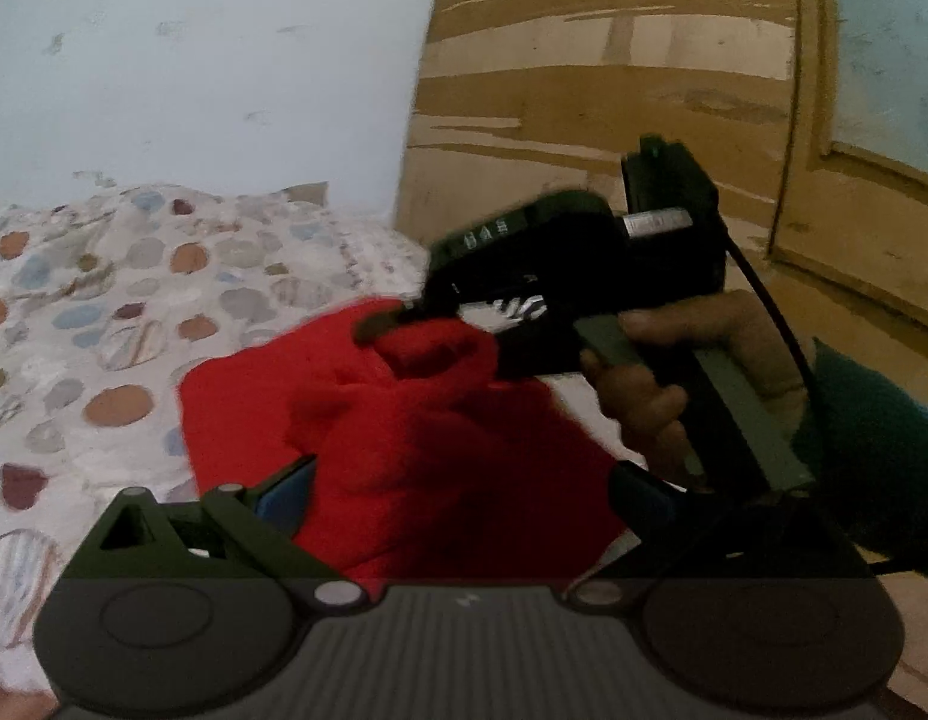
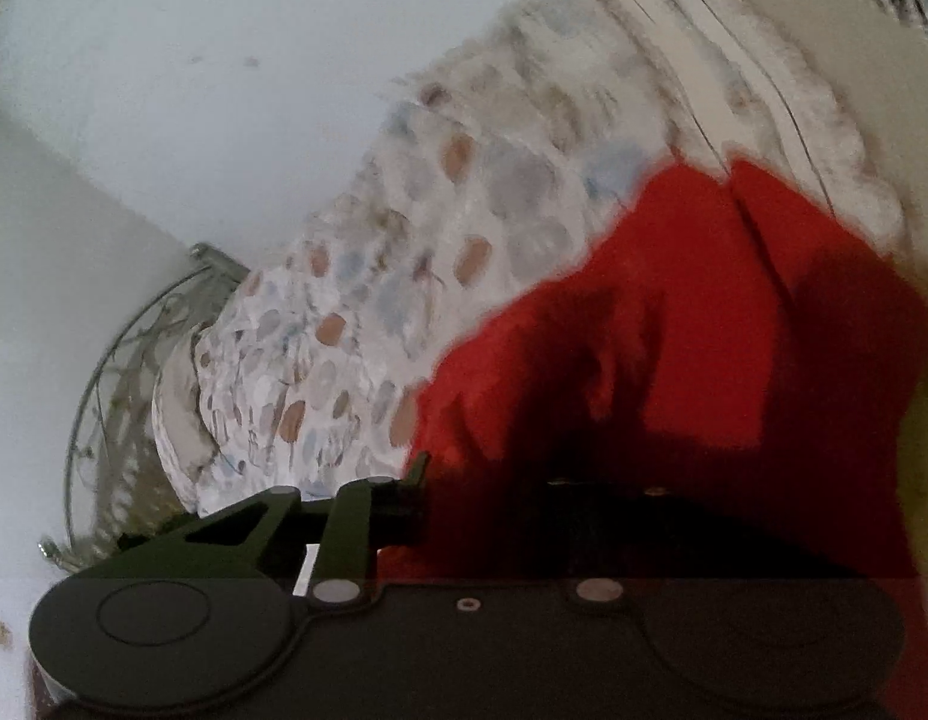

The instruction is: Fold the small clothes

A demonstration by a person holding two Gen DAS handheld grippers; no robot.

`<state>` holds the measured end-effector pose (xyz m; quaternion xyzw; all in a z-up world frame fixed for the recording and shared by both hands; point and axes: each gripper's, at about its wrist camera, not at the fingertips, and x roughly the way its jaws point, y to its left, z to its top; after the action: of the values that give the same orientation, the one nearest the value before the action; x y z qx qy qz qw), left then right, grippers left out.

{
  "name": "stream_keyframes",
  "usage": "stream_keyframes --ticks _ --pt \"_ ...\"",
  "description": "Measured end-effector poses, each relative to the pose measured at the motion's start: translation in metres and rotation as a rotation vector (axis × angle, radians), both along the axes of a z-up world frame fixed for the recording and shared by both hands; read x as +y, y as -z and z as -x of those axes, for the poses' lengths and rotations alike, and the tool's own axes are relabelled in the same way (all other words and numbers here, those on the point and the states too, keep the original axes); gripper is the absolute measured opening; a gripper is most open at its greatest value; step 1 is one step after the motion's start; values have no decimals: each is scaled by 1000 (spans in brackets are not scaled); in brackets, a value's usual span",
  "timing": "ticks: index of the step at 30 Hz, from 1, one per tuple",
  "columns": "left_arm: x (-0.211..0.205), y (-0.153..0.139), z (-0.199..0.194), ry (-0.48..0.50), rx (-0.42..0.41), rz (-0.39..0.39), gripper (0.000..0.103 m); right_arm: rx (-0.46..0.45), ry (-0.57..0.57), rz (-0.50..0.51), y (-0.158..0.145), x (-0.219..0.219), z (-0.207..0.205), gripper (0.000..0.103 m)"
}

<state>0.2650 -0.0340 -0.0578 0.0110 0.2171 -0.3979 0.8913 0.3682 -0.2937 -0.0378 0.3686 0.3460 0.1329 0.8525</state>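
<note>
Two grippers work on one red garment (image 1: pixel 404 420) that lies bunched on a bed covered by a pale bedsheet (image 1: pixel 104 312) printed with brown, blue and grey spots; in the left wrist view the left gripper (image 1: pixel 458 492) stands low in the foreground with its jaws wide apart, the red cloth filling the gap between them, and whether either pad touches the cloth cannot be told; the blue pad of one finger shows at the left of the cloth, the other finger lies dark at the right; across the garment the right gripper (image 1: pixel 380 327) comes in from the right side, carried by a person's hand (image 1: pixel 673 372) in a dark teal sleeve (image 1: pixel 871 450), and its jaws are nearly together, pinching a raised fold of the red cloth at the garment's far edge; in the right wrist view, which is rolled sideways and blurred, the red cloth covers the fingers so that the grip itself is hidden there; a black cable (image 1: pixel 763 294) runs from the right gripper's body; behind stand a pale wall (image 1: pixel 224 60) and a worn wooden door (image 1: pixel 613 90); at the left of the right wrist view a wire fan guard (image 2: pixel 98 360) stands beside the bed.
</note>
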Motion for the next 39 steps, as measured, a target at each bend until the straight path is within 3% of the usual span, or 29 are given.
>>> stream_keyframes --ticks 5,10,13,17,20,22,26,31,35,39 --pt "-38 -11 -4 108 -17 34 100 -168 -6 66 -39 -18 9 23" --pt "-70 -9 -9 222 15 64 98 -201 42 108 -50 -60 27 23" --pt "-83 -1 -8 269 29 45 98 -153 86 110 -33 -85 34 23" --pt "-95 12 4 287 -29 -53 98 -42 110 61 14 -111 42 25" --pt "-95 13 12 284 -61 -88 97 -59 126 31 33 -115 49 27" --pt "-88 5 16 273 -60 -60 98 -78 130 28 37 -113 51 27" --pt "-65 -16 18 213 -35 41 102 -108 123 97 33 -107 50 27" --pt "-29 -36 7 25 21 174 102 -120 121 135 30 -104 49 28" --pt "-6 -35 -22 -147 155 275 102 -128 132 147 31 -102 53 29" --pt "0 -18 -63 -278 338 246 102 -128 141 186 27 -99 54 35"
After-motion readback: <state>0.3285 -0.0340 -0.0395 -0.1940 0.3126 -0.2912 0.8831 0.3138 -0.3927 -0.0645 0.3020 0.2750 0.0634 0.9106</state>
